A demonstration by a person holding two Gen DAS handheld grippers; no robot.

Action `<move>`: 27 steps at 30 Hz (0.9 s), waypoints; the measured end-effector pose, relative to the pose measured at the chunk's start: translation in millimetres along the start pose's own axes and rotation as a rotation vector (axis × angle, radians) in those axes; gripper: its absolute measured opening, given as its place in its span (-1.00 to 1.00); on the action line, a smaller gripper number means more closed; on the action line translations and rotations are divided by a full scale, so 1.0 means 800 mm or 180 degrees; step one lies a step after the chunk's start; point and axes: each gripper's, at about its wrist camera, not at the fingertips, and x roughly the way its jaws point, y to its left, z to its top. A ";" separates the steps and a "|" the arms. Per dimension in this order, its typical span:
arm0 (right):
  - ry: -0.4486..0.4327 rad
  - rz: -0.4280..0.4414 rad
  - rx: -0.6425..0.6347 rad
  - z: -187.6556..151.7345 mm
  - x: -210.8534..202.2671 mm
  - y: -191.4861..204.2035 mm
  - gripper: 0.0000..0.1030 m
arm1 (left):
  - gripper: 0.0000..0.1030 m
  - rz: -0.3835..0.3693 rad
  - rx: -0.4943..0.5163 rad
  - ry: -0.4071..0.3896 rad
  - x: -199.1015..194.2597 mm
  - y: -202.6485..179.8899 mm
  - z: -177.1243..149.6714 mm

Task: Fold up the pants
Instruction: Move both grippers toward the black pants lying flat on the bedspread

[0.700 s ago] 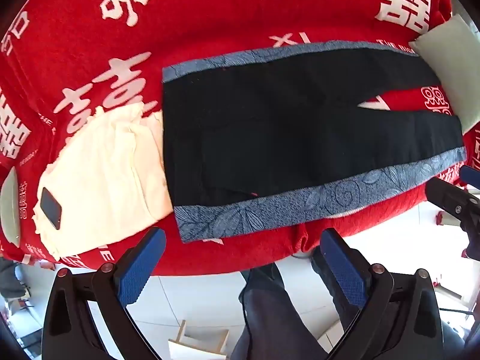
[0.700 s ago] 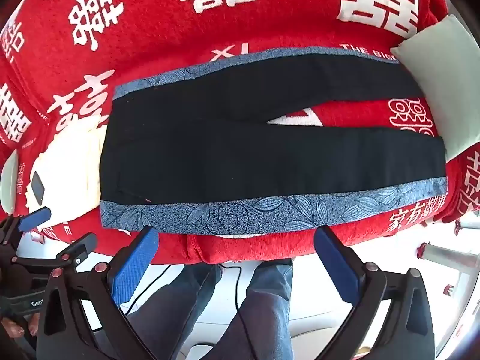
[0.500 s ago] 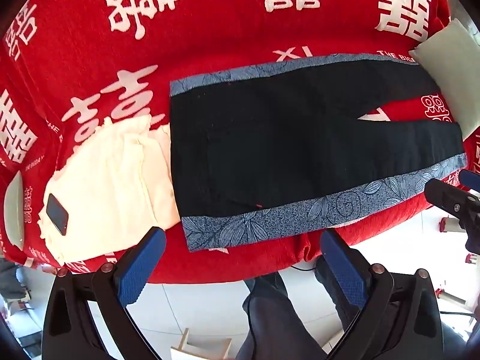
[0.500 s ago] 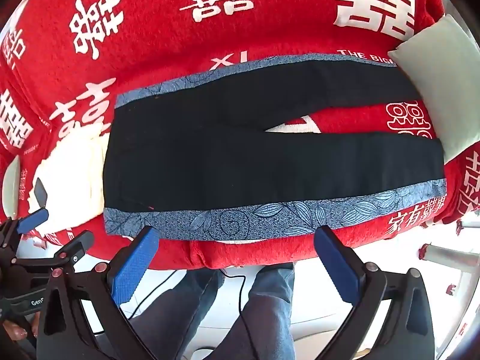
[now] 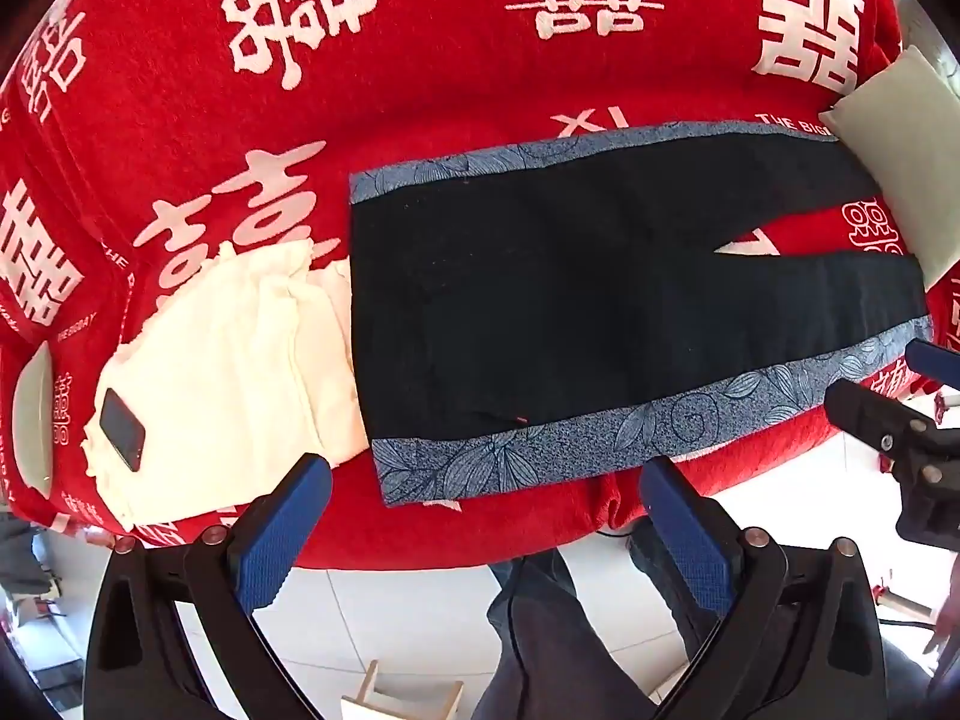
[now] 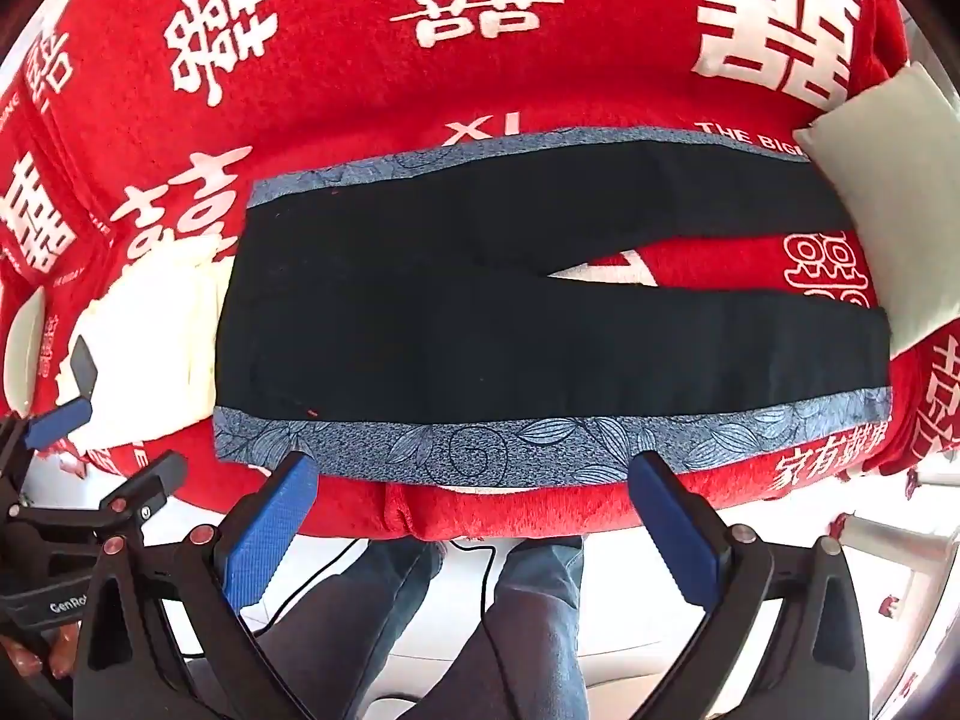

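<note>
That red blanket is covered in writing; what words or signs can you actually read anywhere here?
"囍", large and white, repeated over the red blanket.
"XI": blanket, above the pants.
"THE BIG", cut off by the pillow.
"家有" plus blurred characters: blanket's front edge.
"GenRo", cut off: left hand-held gripper.

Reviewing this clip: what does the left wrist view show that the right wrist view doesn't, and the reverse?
Only the left wrist view shows the whole dark phone lying on the cream garment, and a wooden frame on the floor.

Only the right wrist view shows a black cable on the floor and the near pant leg's hem end in full.

Both show the black pants with blue floral side stripes spread flat on the red blanket, the pale pillow, and both grippers, left and right, open and empty.
</note>
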 end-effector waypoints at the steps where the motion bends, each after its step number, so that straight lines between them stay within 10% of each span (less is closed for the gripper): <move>1: 0.0011 -0.0005 -0.0019 0.000 0.000 0.001 1.00 | 1.00 0.0014 0.0004 -0.0005 0.000 -0.001 -0.001; 27: -0.0025 -0.0084 -0.0105 0.013 -0.005 0.001 1.00 | 1.00 0.0152 0.0026 -0.0132 -0.014 -0.008 0.008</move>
